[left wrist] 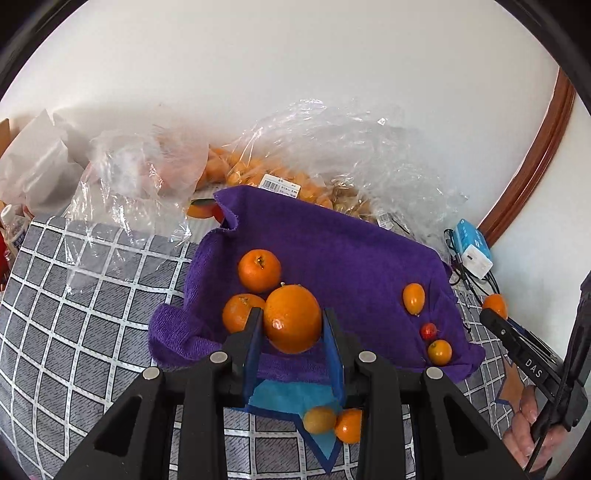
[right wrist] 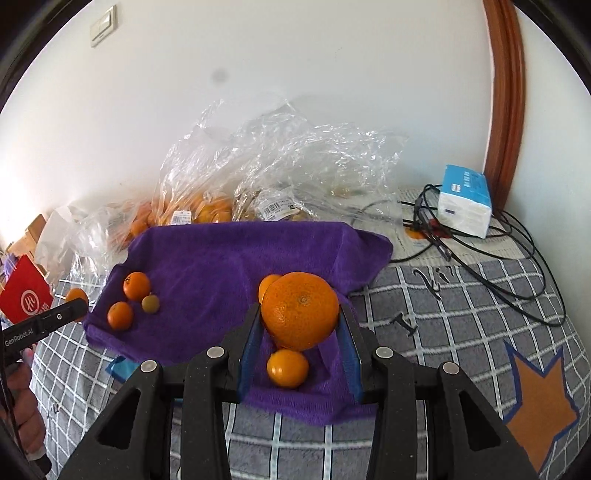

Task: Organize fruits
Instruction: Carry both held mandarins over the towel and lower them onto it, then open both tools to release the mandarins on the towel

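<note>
A room in a home is being shown, most likely a bedroom. A soft surface is being covered by a grey checked blanket [right wrist: 461, 314] with an orange star patch [right wrist: 539, 402]. A plain white wall [right wrist: 295, 74] is being seen behind it, with a light switch [right wrist: 103, 26] and a brown wooden door frame [right wrist: 506, 92]. Household things are being kept on the blanket: a purple towel [right wrist: 221, 258], clear shopping bags [right wrist: 280, 166] with price labels, a tissue pack [right wrist: 465, 201] and black cables [right wrist: 517, 258].
</note>
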Available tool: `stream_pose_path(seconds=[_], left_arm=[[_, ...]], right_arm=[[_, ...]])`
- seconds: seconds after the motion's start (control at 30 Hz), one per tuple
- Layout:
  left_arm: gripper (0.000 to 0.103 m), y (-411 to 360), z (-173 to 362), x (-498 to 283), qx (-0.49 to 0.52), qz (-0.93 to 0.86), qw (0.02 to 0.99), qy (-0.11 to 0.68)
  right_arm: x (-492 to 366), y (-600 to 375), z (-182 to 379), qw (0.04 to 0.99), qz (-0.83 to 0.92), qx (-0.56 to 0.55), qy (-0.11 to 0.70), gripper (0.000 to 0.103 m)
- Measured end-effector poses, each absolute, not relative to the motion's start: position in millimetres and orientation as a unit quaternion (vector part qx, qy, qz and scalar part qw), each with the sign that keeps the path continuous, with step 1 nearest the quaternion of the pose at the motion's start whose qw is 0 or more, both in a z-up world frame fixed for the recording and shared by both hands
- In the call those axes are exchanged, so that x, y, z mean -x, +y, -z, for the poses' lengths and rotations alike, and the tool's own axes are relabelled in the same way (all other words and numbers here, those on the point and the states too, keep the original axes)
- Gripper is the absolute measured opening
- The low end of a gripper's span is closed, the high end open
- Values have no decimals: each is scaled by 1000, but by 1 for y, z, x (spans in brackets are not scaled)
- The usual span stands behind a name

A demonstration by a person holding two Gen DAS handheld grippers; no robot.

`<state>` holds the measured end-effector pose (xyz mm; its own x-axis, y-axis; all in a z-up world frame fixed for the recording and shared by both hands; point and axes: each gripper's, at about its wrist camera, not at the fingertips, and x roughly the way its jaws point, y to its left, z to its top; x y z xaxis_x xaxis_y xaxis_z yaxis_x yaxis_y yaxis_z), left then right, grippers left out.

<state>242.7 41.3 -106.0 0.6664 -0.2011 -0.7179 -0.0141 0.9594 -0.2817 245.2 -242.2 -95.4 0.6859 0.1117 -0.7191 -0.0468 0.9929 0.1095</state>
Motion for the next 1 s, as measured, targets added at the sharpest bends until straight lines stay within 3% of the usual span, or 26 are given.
stream_pose_path(seconds=[0.53,0.83,1.0], left_arm=[[30,16,142,-283,122,74,875,464],[30,4,157,-290,96,66,866,486],[30,0,163,-293,83,60,865,492]], right_arm=[[-310,-237,156,890,-50,-27,452,40],[-312,-228,165,887,-58,2,458,40],[-306,-225,159,888,-61,9,455,46]])
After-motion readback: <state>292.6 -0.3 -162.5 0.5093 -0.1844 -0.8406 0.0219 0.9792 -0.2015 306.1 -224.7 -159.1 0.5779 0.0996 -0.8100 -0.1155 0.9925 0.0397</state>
